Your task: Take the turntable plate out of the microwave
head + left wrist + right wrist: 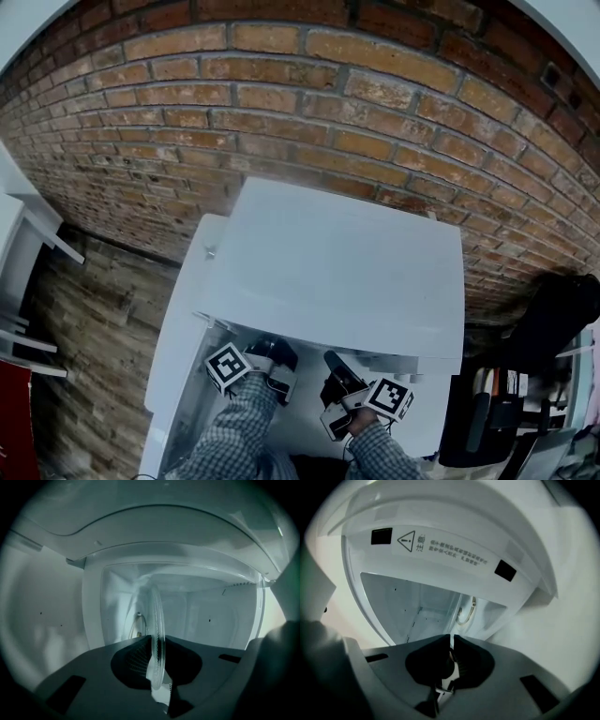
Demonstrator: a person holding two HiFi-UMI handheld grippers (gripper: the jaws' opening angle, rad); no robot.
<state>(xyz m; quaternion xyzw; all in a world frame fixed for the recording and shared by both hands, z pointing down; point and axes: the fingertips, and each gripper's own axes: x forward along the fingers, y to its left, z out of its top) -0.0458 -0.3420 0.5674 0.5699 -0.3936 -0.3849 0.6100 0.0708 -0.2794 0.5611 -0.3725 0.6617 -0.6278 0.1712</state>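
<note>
1. The left gripper [157, 641] has its jaws drawn in on the near rim of the turntable plate [156, 620]. The glass sits pinched between the pads, seen edge-on.
2. From that grip the plate runs straight away from the jaws into the microwave [337, 272] cavity, so the way out is back toward the open front.
3. The right gripper [452, 639] has its jaws almost together. A thin pale sliver between them seems to be the same rim, so it appears to grip the plate too.
4. In the head view both grippers reach into the microwave's front opening. The left is toward its left side and the right toward its right, about equally far in.
5. From above, the microwave's white top hides the plate and cavity floor. A pale ring-shaped part [137, 625] deep inside is hard to make out, as is whether the plate is clear of the floor.
</note>
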